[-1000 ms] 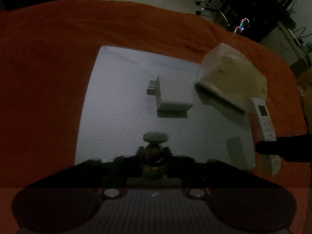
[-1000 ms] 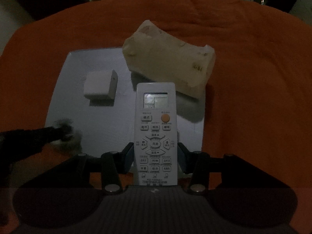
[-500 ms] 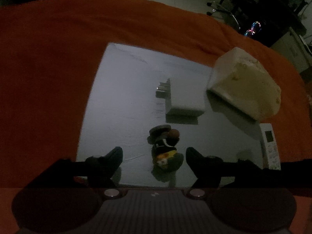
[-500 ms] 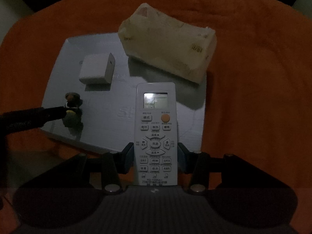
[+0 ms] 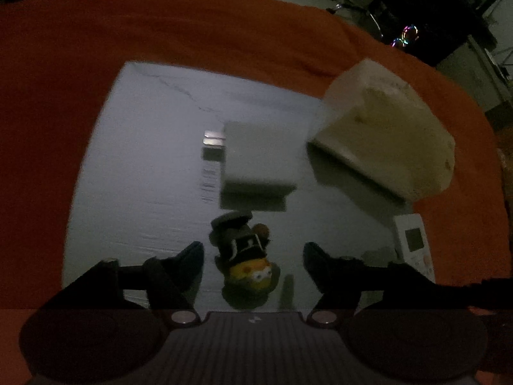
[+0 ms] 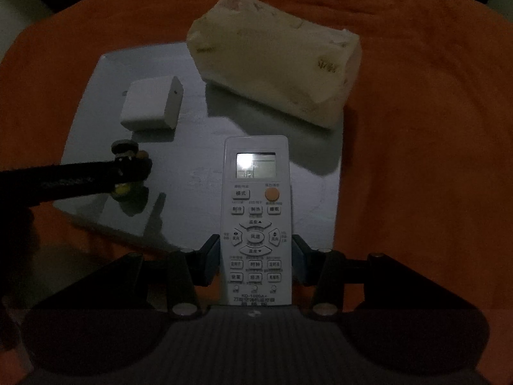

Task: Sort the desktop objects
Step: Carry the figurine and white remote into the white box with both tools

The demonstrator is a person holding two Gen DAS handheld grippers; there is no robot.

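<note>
A small toy figure [image 5: 248, 268] with a yellow face and dark hat lies on the grey board [image 5: 144, 160]. My left gripper [image 5: 253, 252] straddles it with a gap on each side, and its jaws are closing. In the right wrist view the left gripper's dark fingers [image 6: 80, 179] reach in from the left over the toy figure [image 6: 128, 154]. My right gripper [image 6: 255, 256] is shut on a white remote control [image 6: 255, 221], held above the board's [image 6: 179, 160] near edge. The remote control [image 5: 413, 243] also shows at the right of the left wrist view.
A white charger block [image 5: 263, 157] with metal prongs sits mid-board, just beyond the toy. A pale tissue pack [image 5: 384, 138] lies on the board's far right corner. An orange cloth [image 6: 416, 160] covers the table around the board. Dark room clutter lies beyond.
My left gripper let go of the toy figure, which now lies on the board. Its fingers spread wide, then drew in somewhat, and it moved lower and closer. The right gripper keeps its grip on the remote.
</note>
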